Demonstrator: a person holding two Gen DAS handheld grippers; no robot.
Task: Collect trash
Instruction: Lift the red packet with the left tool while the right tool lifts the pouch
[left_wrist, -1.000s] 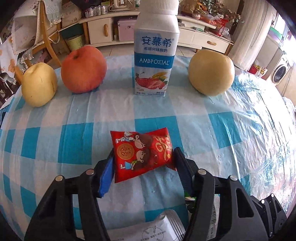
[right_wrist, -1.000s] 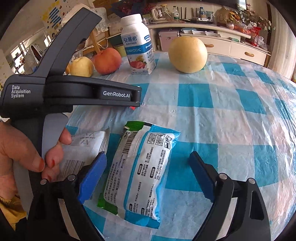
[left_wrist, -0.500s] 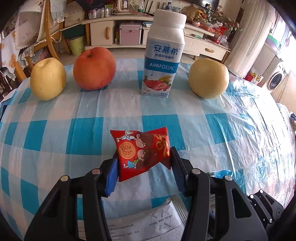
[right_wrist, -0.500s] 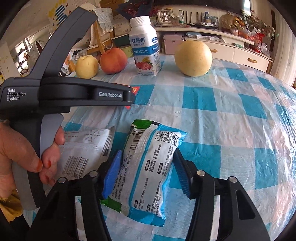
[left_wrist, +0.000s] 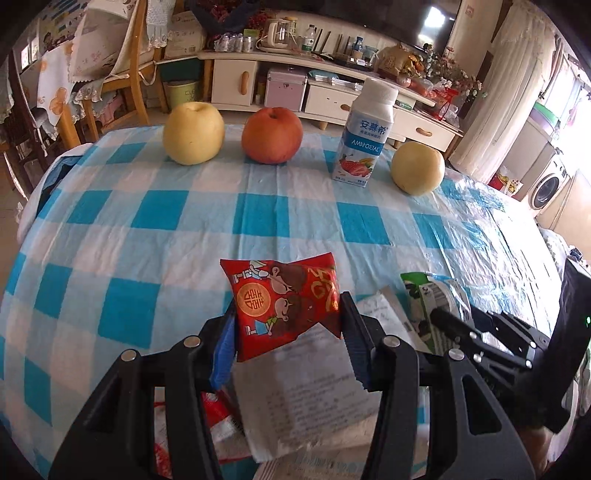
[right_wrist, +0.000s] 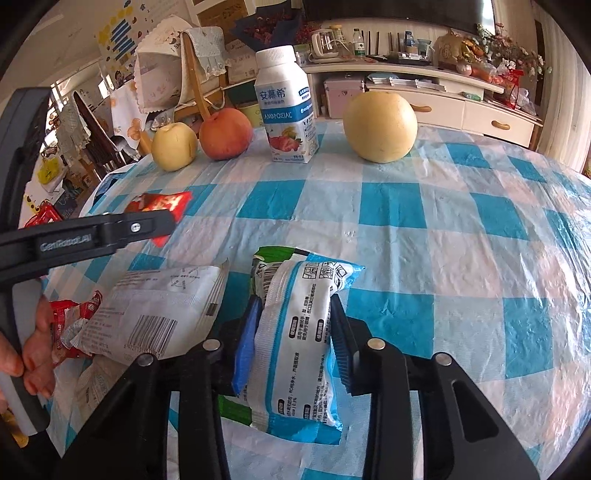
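Left gripper (left_wrist: 286, 325) was clamped on the red snack packet (left_wrist: 284, 301), held above the checked tablecloth (left_wrist: 166, 221). Right gripper (right_wrist: 291, 339) pinched the blue-white wrapper (right_wrist: 295, 332). A white wrapper (right_wrist: 159, 314) lay at its 9 o'clock. At 12 o'clock: two pears (left_wrist: 193, 133), one apple (left_wrist: 272, 134), one yogurt bottle (left_wrist: 365, 134).

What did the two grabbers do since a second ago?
Both closed on wrappers and lifted. The left gripper squeezed the red snack packet and raised it off the cloth; it now hangs over a white wrapper. The right gripper, wide open before, pinched the blue-and-white packet, which now bulges between its fingers. The apple, two pears and yogurt bottle stayed in their row.
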